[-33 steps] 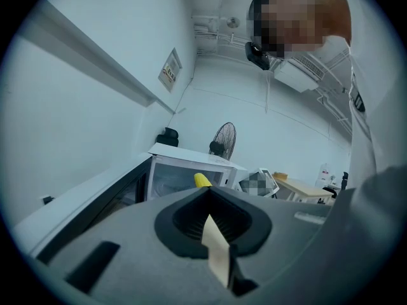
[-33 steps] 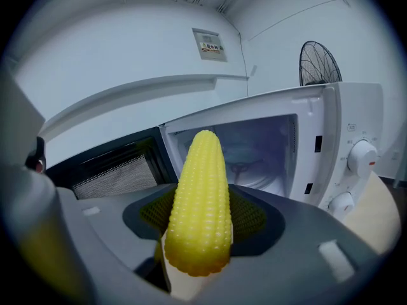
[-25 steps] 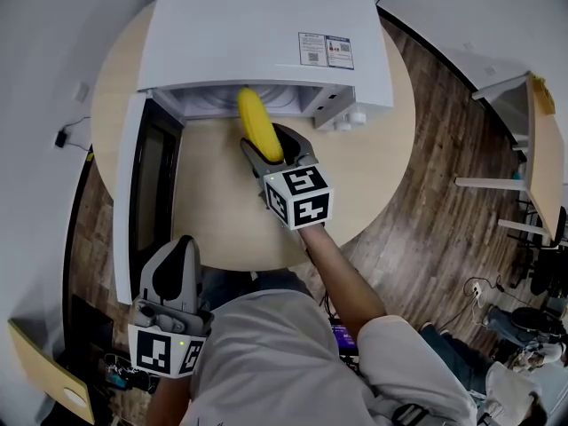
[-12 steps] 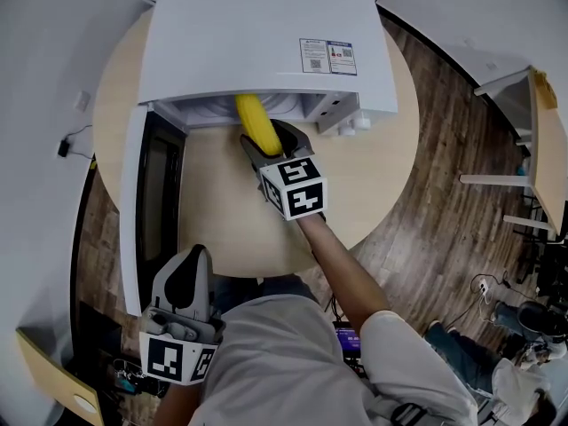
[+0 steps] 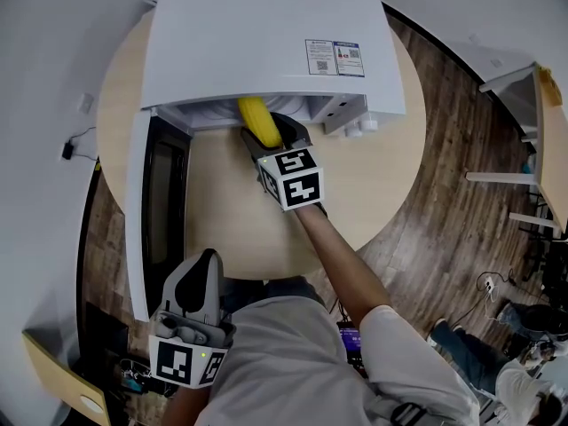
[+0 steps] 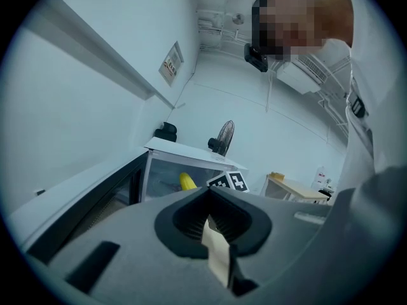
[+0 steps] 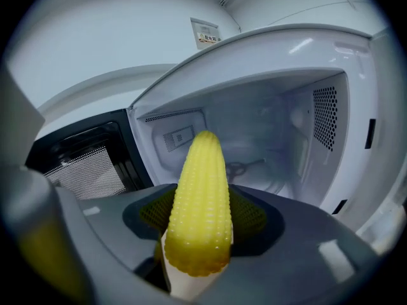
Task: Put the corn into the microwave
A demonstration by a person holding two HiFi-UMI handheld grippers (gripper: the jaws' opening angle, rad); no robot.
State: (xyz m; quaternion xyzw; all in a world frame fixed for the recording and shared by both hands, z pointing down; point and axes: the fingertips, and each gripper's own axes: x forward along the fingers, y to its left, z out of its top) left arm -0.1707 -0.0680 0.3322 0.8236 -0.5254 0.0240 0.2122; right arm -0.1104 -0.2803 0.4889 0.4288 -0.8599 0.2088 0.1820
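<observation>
A yellow corn cob (image 5: 258, 121) (image 7: 202, 205) is clamped in my right gripper (image 5: 275, 140) (image 7: 198, 246), tip pointing into the open cavity (image 7: 254, 145) of the white microwave (image 5: 266, 38). The cob's tip reaches the microwave's mouth. The microwave door (image 5: 155, 211) (image 7: 82, 161) hangs open to the left. My left gripper (image 5: 191, 304) (image 6: 213, 234) is held low near the person's body, away from the table, jaws together with nothing between them. In the left gripper view the corn (image 6: 186, 182) shows far off inside the microwave opening.
The microwave stands on a round wooden table (image 5: 373, 176). Wooden floor (image 5: 444, 238) lies to the right, with a second table edge (image 5: 546, 149) at far right. The person's arm (image 5: 342, 264) runs from the right gripper toward the body.
My right gripper has pushed the corn forward, so more of the cob lies under the microwave's front edge. My left gripper has drifted slightly right and lower in the view.
</observation>
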